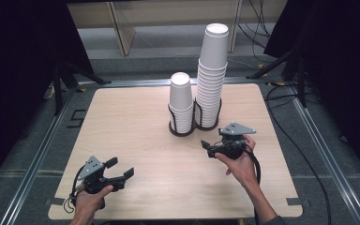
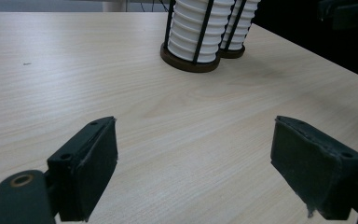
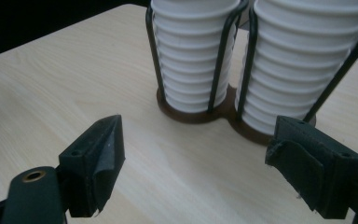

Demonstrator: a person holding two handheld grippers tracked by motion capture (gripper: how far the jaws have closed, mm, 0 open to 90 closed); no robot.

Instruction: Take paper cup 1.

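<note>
Two stacks of white paper cups stand in a black wire holder at the back middle of the wooden table. The shorter stack is on the left, the tall stack on the right. My right gripper hovers just in front of and to the right of the holder, open, with nothing between its pads. In the right gripper view both stacks loom close beyond the gripper. My left gripper is held low over the front left of the table, open and empty, its pads wide apart.
The table's front edge runs close under both hands. In the left gripper view the holder's dark base lies far ahead, and the other gripper shows at the top right. Black cables trail on the floor to the right.
</note>
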